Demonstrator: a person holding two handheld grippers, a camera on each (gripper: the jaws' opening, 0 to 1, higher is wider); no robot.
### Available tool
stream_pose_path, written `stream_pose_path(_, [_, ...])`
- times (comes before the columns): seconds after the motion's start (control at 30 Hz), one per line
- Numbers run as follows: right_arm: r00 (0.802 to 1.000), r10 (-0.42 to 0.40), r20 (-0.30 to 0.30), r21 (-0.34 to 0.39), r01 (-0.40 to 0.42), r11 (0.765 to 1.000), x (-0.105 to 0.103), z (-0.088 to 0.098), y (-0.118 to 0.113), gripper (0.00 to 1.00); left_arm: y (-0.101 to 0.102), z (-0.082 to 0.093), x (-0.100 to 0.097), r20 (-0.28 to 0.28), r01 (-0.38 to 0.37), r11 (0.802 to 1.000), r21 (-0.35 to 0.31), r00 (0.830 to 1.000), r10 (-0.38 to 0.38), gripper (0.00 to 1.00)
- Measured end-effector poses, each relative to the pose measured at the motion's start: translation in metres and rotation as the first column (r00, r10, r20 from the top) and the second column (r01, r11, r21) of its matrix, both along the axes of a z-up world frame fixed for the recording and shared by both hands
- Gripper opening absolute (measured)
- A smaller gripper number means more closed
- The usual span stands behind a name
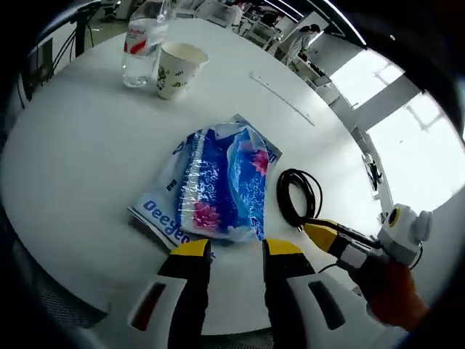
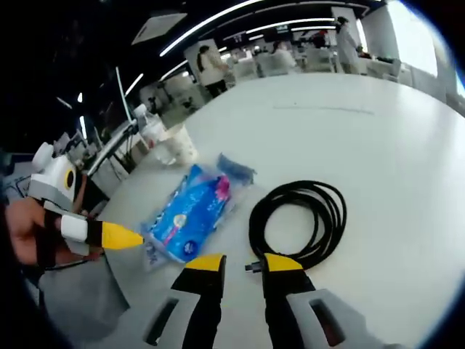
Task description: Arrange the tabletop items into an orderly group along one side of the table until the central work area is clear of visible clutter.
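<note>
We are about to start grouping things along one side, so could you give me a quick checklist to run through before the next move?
1. Left gripper open, jaws at the near edge of the blue tissue pack: ok.
2. Right gripper open, close to the black cable coil: ok.
3. Cable coiled, not tangled with the pack: ok.
4. Paper cup upright beside the water bottle: ok.
5. Cup empty: cannot tell.
6. Centre of the white table free of clutter: not ok.

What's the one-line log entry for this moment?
left hand-held gripper: open, at tissue pack | right hand-held gripper: open, at coiled cable | bottle, paper cup: together at far edge
</note>
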State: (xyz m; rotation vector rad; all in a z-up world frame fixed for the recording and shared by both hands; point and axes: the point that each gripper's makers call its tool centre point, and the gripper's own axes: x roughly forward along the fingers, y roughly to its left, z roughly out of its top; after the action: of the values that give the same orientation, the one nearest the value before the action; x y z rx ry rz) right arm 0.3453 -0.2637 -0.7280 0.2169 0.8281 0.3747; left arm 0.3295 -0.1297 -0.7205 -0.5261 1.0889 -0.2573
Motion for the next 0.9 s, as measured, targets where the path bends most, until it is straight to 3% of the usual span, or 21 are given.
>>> stream_pose_path(0.1, [1.0, -0.004, -0.002, 0.0, 0.004, 1.0, -0.001, 0.0, -0.002, 0.18, -0.004, -0.004, 0.002, -0.043, -0.062, 0.997, -0.039, 0.997, 0.061, 0.32])
stream_pose_path(0.27, [1.0, -0.014, -0.002, 0.002, 0.014, 1.0, 0.0, 0.0, -0.006, 0.17, -0.005, -0.012, 0.006, -0.08, -0.13, 0.991, -0.029, 0.989, 0.127, 0.33])
stream_pose_path(0.37, [1.0, -0.018, -0.003, 0.002, 0.018, 1.0, 0.0, 0.0, -0.007, 0.17, 0.0, -0.017, 0.009, -0.105, -0.208, 0.978, -0.013, 0.973, 0.206, 0.31])
stream_pose_path(0.5, [1.0, -0.02, -0.002, 0.005, 0.02, 1.0, 0.0, 0.0, -0.006, 0.17, -0.003, -0.024, 0.01, -0.132, -0.251, 0.967, -0.032, 0.96, 0.245, 0.31])
stream_pose_path(0.63, [1.0, -0.018, -0.001, 0.007, 0.018, 1.0, 0.001, 0.0, -0.005, 0.17, -0.003, -0.026, 0.011, -0.132, -0.277, 0.96, -0.038, 0.954, 0.27, 0.28])
stream_pose_path(0.9, [1.0, -0.013, -0.001, 0.006, 0.013, 1.0, 0.002, 0.001, -0.002, 0.17, 0.001, -0.022, 0.015, -0.102, -0.259, 0.965, -0.031, 0.962, 0.255, 0.15])
